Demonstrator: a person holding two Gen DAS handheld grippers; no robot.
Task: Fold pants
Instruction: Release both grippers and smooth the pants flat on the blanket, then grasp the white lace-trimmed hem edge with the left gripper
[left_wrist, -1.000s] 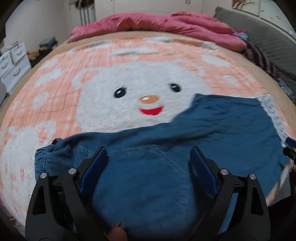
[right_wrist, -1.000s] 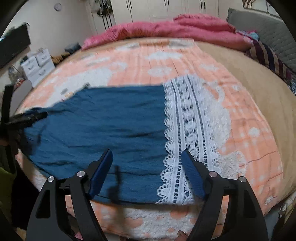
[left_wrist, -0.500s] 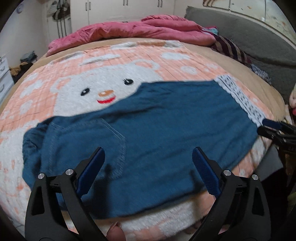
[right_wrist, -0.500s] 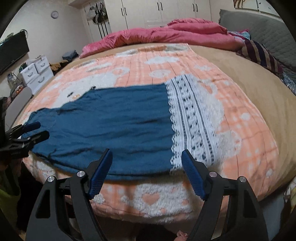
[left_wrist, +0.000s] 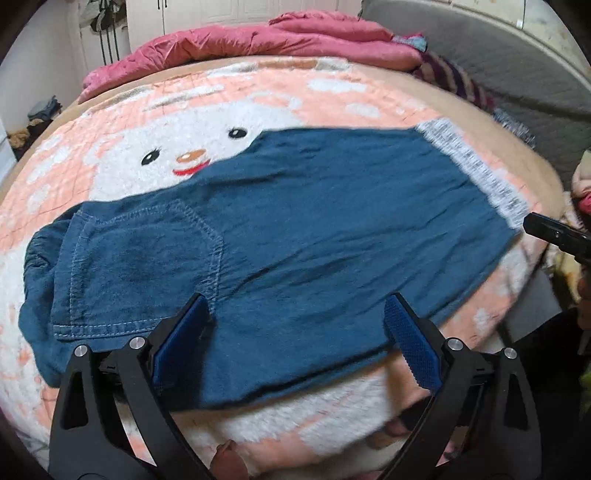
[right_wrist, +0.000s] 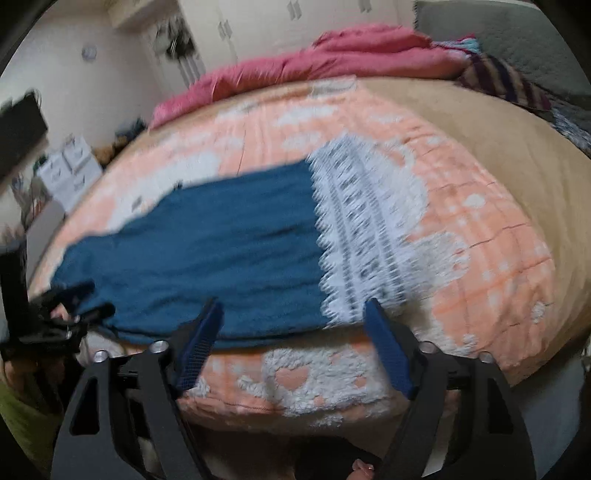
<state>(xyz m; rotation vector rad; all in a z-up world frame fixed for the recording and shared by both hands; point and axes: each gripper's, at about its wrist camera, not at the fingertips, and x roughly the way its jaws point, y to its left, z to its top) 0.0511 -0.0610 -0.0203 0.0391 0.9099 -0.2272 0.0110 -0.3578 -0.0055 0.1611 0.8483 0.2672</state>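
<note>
Blue denim pants (left_wrist: 295, 236) with a white lace hem (left_wrist: 476, 173) lie flat across the near part of the bed, waistband to the left, back pocket (left_wrist: 147, 266) up. My left gripper (left_wrist: 295, 332) is open and empty, above the pants' near edge by the pocket. In the right wrist view the pants (right_wrist: 221, 251) and lace hem (right_wrist: 362, 229) lie ahead; my right gripper (right_wrist: 291, 332) is open and empty, just off the near edge by the hem. The right gripper's tip also shows in the left wrist view (left_wrist: 554, 232).
The bed carries a peach and white bear blanket (left_wrist: 184, 122). A pink duvet (left_wrist: 258, 40) is heaped at the far end, striped cloth (left_wrist: 454, 81) by the grey headboard (left_wrist: 517, 55). White drawers (right_wrist: 70, 173) stand left of the bed.
Both grippers have drawn back toward the bed's near edge, open throughout. The left view has swung right, showing the whole pants. The pants lie unmoved.
</note>
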